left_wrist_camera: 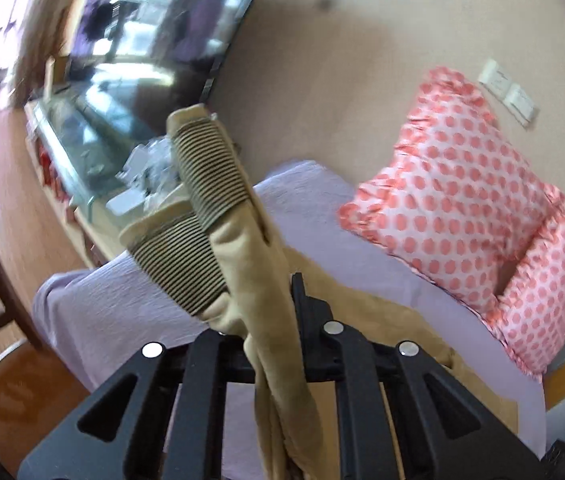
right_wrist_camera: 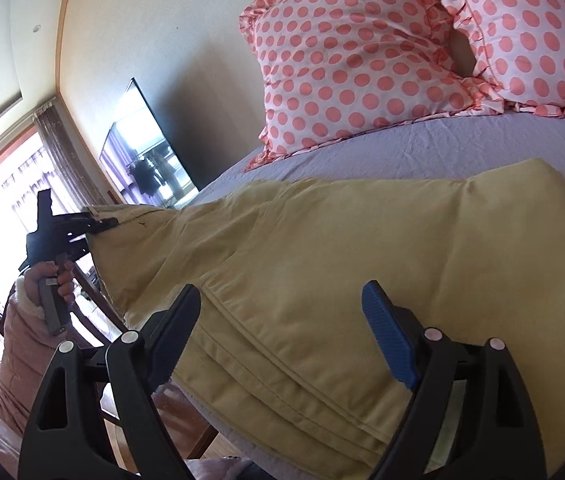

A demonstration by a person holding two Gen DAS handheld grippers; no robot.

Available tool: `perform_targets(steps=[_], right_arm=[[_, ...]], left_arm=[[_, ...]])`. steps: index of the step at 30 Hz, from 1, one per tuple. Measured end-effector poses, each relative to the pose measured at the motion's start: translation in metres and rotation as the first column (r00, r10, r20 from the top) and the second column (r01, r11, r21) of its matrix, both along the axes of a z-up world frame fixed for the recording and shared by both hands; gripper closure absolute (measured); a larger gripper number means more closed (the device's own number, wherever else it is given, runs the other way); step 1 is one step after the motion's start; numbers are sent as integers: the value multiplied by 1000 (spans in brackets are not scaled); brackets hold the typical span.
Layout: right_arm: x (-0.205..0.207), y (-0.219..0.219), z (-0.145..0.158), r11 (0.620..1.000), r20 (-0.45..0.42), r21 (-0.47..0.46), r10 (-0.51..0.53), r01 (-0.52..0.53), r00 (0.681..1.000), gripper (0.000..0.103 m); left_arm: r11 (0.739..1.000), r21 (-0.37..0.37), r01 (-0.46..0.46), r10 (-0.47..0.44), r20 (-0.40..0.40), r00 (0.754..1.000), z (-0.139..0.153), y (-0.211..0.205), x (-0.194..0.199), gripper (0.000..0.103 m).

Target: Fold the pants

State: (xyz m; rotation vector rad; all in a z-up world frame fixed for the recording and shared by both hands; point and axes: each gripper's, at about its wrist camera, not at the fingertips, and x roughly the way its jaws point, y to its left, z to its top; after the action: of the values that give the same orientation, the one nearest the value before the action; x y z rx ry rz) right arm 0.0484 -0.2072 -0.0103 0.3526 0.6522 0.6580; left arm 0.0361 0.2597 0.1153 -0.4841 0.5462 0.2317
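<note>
While my left gripper [left_wrist_camera: 270,276] pinches the pants [right_wrist_camera: 322,264] above the bed [right_wrist_camera: 502,140], my right gripper [right_wrist_camera: 282,320] gapes over them.

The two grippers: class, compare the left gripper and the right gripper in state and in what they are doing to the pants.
The left gripper is shut on the pants, lifting the waistband; the right gripper is open, holding nothing. The left is raised off the bed; the right hovers over cloth lying flat. Both are black, two-fingered and hand-held.
</note>
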Motion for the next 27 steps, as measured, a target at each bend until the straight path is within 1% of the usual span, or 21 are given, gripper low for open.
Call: perform_targets(steps=[2,3,4,5,6,9,11,13,14,15,16,17,18,19,20,21,22,23,24,25,27], right_arm=[[-3,-23,6,998,15,14,-56,56,998,18],[-5,-37,9,995,26,20,-100,99,995,18],[-8,-49,12,990,34,24,-137,136,990,18],[-11,-64,15,983,41,26,-185,184,982,18],[-14,-79,18,972,45,21,-235,234,971,18],[-27,-121,25,926,60,8,-377,378,924,1],[-35,-145,27,895,58,13,-446,446,893,1],[-40,-163,27,873,30,17,-488,488,872,1],[-40,-168,26,872,11,26,-489,489,872,1],[-38,-172,25,875,-11,39,-483,483,875,1],[-35,-174,22,879,-39,51,-473,474,880,1],[-29,-174,20,886,-63,61,-456,459,888,1],[-22,-172,16,898,-91,75,-426,433,900,1],[-15,-168,12,910,-117,87,-395,405,911,1],[-6,-163,7,922,-148,96,-358,374,922,1],[-2,-158,4,931,-165,91,-337,355,927,1],[5,-152,2,939,-177,75,-319,336,931,1],[11,-145,1,946,-183,54,-304,318,935,1],[15,-140,0,953,-184,41,-289,301,939,1],[22,-136,-1,958,-187,30,-273,284,944,1],[33,-131,-4,963,-198,1,-263,269,944,1]], left_arm=[[985,120,123,-126,19,992,28,-58,11,92],[965,180,190,-198,27,980,38,-90,15,92],[936,227,269,-283,32,958,44,-124,18,90],[900,256,353,-373,32,927,46,-157,21,89],[857,274,437,-460,25,887,46,-190,23,88],[689,282,667,-690,-27,724,24,-283,24,87],[555,248,794,-800,-106,591,-9,-338,24,87],[418,193,888,-861,-227,454,-50,-382,20,88],[384,224,896,-855,-280,437,-67,-397,14,87],[362,322,875,-838,-299,456,-78,-407,2,86],[330,420,846,-832,-294,470,-84,-413,-11,86],[301,479,825,-832,-289,472,-86,-413,-22,83],[277,479,833,-847,-287,447,-84,-409,-28,80],[260,443,858,-875,-268,403,-79,-401,-32,74],[253,407,878,-897,-240,370,-72,-391,-36,71],[254,381,889,-912,-213,352,-65,-383,-38,70],[267,360,894,-919,-183,348,-58,-370,-40,68],[293,344,892,-919,-155,361,-50,-358,-39,56],[333,328,884,-911,-131,392,-42,-345,-34,49],[388,308,868,-893,-108,437,-35,-328,-27,40],[510,268,818,-832,-87,548,-29,-291,-6,33]])
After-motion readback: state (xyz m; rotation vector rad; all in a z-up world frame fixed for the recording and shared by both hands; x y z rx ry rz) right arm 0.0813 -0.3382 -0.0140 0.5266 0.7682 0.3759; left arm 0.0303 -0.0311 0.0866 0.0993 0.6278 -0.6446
